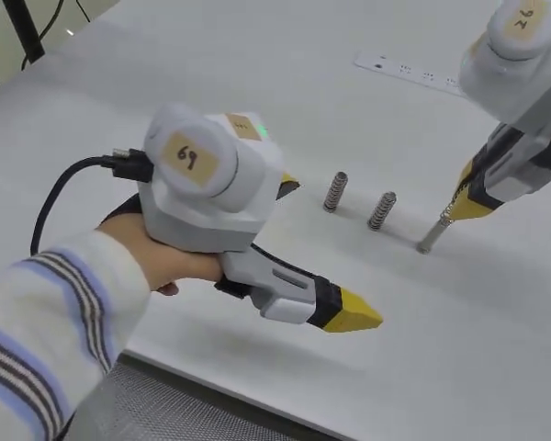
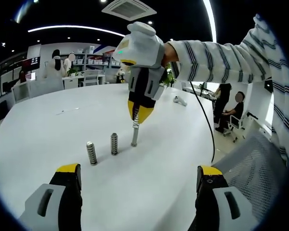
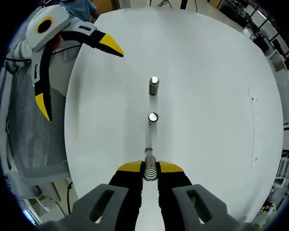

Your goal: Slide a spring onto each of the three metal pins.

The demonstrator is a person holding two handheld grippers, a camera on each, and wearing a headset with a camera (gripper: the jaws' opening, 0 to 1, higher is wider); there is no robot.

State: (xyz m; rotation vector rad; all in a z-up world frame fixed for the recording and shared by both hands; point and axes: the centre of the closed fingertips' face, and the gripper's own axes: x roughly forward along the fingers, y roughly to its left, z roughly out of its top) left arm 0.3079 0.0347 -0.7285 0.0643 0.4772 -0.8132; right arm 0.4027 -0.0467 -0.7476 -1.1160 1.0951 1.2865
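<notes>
**Three pins, three springs, one spring in my claw**

I count three metal pins standing in a row on the white table (image 1: 257, 55), and three coil springs. Two pins already wear theirs. The end spring (image 1: 336, 191) and the middle spring (image 1: 382, 210) each sit down around a pin. They are grey ribbed coils, and in the right gripper view a round shiny pin head shows at the top of each.

The third pin (image 1: 432, 236) is a slim, smooth steel rod, bare along its visible length. My right claw (image 3: 150, 168) is pinched on the third spring (image 3: 150, 171), its yellow tips pressing the coil from both sides. The spring's lower end meets the top of that pin and lines up with it. I cannot tell how far it has gone over the pin.

My left claw (image 1: 331, 250) carries nothing. Its two yellow wedge tips are spread wide, and it hovers above the table on my side of the row, apart from all three pins.

Both claws have glossy white and grey shells with black jaws. A black cable (image 1: 64, 184) runs from the back of the left one.
</notes>
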